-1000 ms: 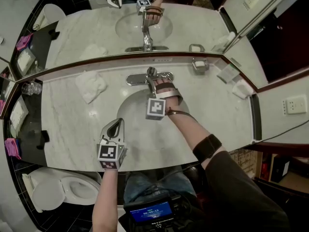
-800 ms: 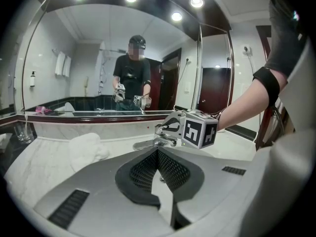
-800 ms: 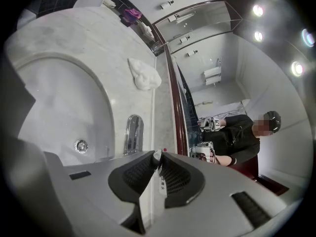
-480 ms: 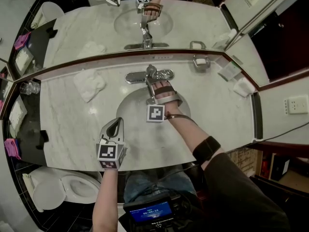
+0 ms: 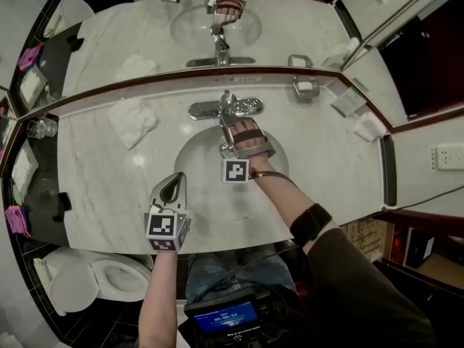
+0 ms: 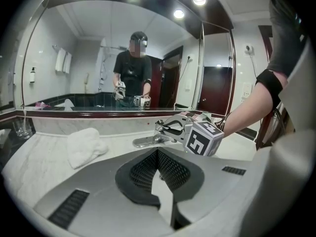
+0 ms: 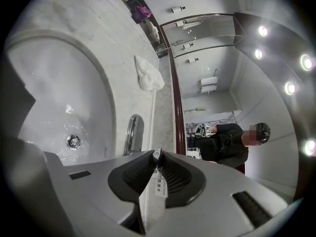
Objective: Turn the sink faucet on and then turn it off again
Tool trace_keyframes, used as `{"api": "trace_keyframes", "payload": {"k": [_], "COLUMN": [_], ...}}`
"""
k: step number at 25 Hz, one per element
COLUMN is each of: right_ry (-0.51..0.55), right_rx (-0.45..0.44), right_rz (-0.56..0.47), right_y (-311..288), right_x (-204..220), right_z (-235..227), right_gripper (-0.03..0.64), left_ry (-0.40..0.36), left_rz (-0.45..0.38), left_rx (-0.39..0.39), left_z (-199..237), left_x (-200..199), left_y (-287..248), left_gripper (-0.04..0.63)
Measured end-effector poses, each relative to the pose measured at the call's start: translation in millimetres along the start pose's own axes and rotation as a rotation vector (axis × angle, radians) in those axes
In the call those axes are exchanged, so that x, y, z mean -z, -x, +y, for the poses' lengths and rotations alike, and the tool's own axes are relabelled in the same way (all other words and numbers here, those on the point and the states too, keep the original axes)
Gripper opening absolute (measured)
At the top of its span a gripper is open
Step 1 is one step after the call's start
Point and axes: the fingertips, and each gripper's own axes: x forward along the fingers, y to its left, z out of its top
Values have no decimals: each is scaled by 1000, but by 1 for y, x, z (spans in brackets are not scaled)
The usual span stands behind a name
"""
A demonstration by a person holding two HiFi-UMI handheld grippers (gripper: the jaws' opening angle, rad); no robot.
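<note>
The chrome faucet (image 5: pixel 225 108) stands at the back of the oval basin (image 5: pixel 194 154); in the right gripper view its spout (image 7: pixel 131 132) curves over the wet bowl and drain (image 7: pixel 73 141). My right gripper (image 5: pixel 229 122) reaches over the basin to the faucet. It is shut on the thin faucet handle (image 7: pixel 154 189), which carries a small label and stands between the pads. My left gripper (image 5: pixel 178 177) hovers over the counter's front edge, left of the basin. It is shut and empty, and its own view shows the jaws (image 6: pixel 158 153) meeting.
A crumpled white towel (image 5: pixel 131 120) lies on the marble counter left of the faucet. A soap dish (image 5: pixel 304 87) sits at the back right and glasses (image 5: pixel 40 127) at the far left. The mirror runs behind the counter. A toilet (image 5: pixel 87 281) stands below left.
My right gripper has tilted slightly at the faucet handle, and its marker cube sits a little nearer me. The left gripper has not moved.
</note>
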Motion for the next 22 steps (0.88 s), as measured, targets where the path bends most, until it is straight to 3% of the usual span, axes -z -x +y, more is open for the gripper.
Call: {"api": "trace_keyframes", "payload": {"k": [9, 15, 22], "right_ry": [29, -84, -185], "right_rx": [7, -58, -81], "right_rz": [16, 42, -10], "right_y": [0, 2, 48], "right_x": [3, 6, -13], "right_z": [0, 0, -13], "right_gripper": [69, 99, 124], "left_ry": [-5, -13, -35], "left_rz": [2, -15, -48], "left_rx": [-2, -9, -29], "left_z": [-2, -4, -4], "left_x": [0, -5, -22], "left_y": [8, 20, 43], "left_gripper": [-3, -3, -3]}}
